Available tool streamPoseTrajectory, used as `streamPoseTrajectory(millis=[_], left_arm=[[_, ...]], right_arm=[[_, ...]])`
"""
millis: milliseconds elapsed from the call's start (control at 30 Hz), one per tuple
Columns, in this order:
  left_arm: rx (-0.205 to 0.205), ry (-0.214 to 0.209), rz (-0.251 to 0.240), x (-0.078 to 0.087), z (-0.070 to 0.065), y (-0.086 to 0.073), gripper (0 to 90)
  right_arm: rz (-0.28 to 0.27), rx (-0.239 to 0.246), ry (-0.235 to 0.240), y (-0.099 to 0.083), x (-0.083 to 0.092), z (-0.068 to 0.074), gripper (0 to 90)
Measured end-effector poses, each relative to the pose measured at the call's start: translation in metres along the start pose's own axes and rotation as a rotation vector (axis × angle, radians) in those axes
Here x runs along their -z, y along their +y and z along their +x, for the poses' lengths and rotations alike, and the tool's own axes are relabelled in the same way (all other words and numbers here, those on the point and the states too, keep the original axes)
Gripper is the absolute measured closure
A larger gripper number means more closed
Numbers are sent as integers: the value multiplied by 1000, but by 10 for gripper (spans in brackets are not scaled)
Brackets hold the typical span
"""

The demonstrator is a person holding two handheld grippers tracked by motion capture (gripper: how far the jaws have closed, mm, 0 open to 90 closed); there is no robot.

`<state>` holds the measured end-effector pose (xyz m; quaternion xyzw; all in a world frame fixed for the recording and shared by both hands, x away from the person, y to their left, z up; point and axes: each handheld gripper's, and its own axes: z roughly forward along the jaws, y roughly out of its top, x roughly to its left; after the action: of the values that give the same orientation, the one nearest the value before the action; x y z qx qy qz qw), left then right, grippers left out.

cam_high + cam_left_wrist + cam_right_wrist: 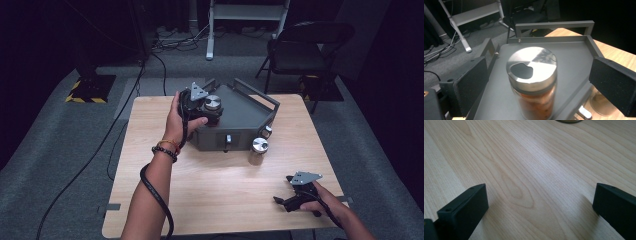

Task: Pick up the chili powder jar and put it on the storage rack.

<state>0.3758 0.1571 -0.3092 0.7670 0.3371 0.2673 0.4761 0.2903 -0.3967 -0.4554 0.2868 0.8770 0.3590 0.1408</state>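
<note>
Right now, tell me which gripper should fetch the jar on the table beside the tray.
Right. The right gripper is open and idle on the table, on the same side as that jar. The left gripper is open around another jar on the tray.

Light wooden table (210, 195), standing on grey carpet. Grey metal tray rack (245, 117) sits at far centre. One steel-lidded glass jar (258, 151) stands directly on the tabletop, just beside the rack's near right corner.
</note>
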Motion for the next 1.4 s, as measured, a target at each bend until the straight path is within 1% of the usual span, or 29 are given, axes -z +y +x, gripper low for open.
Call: streamPoseTrajectory(millis=[100, 167, 200, 233, 300, 333, 433, 533, 567, 633, 733, 800, 867, 967, 1033, 1100, 1133, 1200, 1300, 1400], left_arm=[[-5, -12, -2, 4, -1, -5, 23], [-20, -7, -2, 6, -3, -7, 23], [-11, -12, -8, 8, -3, -10, 21], [-16, -17, -8, 9, -3, -11, 21], [-18, -13, -11, 12, -4, -13, 21], [-16, -19, -17, 14, -4, -15, 21], [-27, -39, -24, 18, -5, -18, 21], [-36, -49, -40, 21, -8, -23, 21], [-43, -46, -41, 21, -11, -24, 21], [-56, -56, -41, 22, -13, -26, 20], [-59, -65, -47, 24, -17, -30, 20], [-71, -65, -43, 24, -20, -32, 20], [-69, -81, -43, 24, -21, -35, 20], [-64, -90, -47, 24, -24, -41, 20], [-69, -87, -47, 24, -26, -45, 20], [-59, -96, -49, 24, -27, -50, 19], [-60, -93, -48, 24, -28, -52, 19], [-74, -94, -35, 24, -29, -55, 20], [-70, -101, -28, 23, -31, -63, 20], [-76, -106, -18, 22, -33, -68, 20]], right_arm=[[0, 0, 0, 0, 0, 0, 0], [0, -1, 0, 0, 0, 0, 0], [0, 0, 0, 0, 0, 0, 0], [0, -1, 0, 0, 0, 0, 0], [0, -1, -1, 0, 0, 0, 0], [0, -1, -1, 0, 0, 0, 0], [0, -1, -1, 0, 0, 0, 0], [0, -2, -1, 0, 0, 0, 0], [0, -2, -1, 0, 0, 0, 0], [0, -2, -1, 0, 0, 0, 0], [0, -2, -1, 0, 0, 0, 0], [0, -2, -1, 0, 0, 0, 0], [0, -1, -1, 0, 0, 0, 0], [0, -2, 0, 0, 0, 0, 0], [0, -2, -1, 0, 0, 0, 0], [0, -2, -1, 0, 0, 0, 0], [0, -2, -1, 0, 0, 0, 0], [0, -2, -1, 0, 0, 0, 0], [0, -3, -2, 0, 0, 1, 0], [0, -2, -1, 0, 0, 1, 0]])
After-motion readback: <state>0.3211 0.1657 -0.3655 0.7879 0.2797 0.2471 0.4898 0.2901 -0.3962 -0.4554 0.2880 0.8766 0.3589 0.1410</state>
